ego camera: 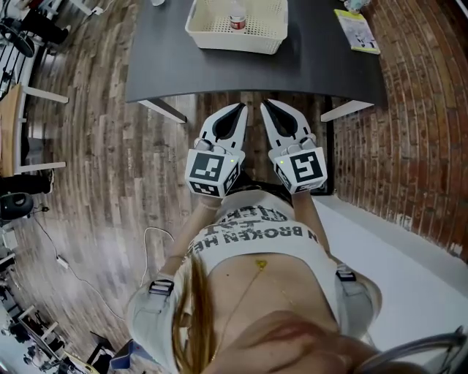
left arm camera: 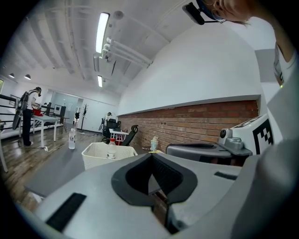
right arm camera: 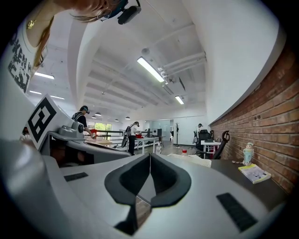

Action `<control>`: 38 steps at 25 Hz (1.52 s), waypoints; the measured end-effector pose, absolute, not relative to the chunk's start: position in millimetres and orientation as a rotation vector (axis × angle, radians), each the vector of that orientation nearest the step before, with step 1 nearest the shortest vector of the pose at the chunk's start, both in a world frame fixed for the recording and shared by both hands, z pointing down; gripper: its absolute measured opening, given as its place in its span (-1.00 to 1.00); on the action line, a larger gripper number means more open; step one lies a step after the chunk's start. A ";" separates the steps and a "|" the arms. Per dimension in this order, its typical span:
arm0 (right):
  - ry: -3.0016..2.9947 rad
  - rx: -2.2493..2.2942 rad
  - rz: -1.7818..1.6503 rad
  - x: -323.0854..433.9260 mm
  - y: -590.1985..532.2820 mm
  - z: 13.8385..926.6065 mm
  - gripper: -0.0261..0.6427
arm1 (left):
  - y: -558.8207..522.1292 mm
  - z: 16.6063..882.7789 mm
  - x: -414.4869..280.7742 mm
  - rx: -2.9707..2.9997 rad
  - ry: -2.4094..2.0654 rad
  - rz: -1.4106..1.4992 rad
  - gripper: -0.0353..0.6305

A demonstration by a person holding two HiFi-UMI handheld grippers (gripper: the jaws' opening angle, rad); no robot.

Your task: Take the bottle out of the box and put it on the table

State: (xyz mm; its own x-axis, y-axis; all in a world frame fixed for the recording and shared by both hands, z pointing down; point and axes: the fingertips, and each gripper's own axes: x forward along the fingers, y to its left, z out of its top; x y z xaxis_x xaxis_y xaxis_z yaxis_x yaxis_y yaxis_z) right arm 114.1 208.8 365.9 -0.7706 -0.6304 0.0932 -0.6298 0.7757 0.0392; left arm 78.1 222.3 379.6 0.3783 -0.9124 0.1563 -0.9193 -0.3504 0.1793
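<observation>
Head view puts the bottle at the top of the frame. It stands upright with its red cap up inside the white basket, toward the basket's far side. The basket sits on the dark table, set back from the edge nearest you.

On the table to the right, well apart from the basket, lies a yellow-green booklet. In the left gripper view a small pale figurine stands to the right of the basket. A clear bottle stands farther off to the basket's left.

Your left gripper and your right gripper are side by side in front of you. They sit just short of the table's near edge, above the wooden floor, and both point toward the table. Neither touches the basket or the bottle.

In the left gripper view, your left jaws meet tip to tip, with nothing caught between the pads. The right gripper view shows the same for your right jaws: they are pressed together along a single seam and hold nothing.

A brick wall runs along your right side, past the end of the table.
</observation>
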 end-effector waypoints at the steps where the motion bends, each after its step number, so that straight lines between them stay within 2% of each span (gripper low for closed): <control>1: -2.866 1.019 -0.005 109.6 206.1 366.8 -0.89 | 219.9 380.3 74.7 2.406 -1.626 0.046 -0.88; 20: -2.847 1.031 0.021 71.5 165.7 375.4 -0.89 | 181.4 384.1 31.9 2.394 -1.621 0.032 -0.88; 38: -2.919 0.851 -0.002 61.8 31.5 354.5 -0.89 | 55.6 365.4 31.4 2.312 -1.776 0.019 -0.88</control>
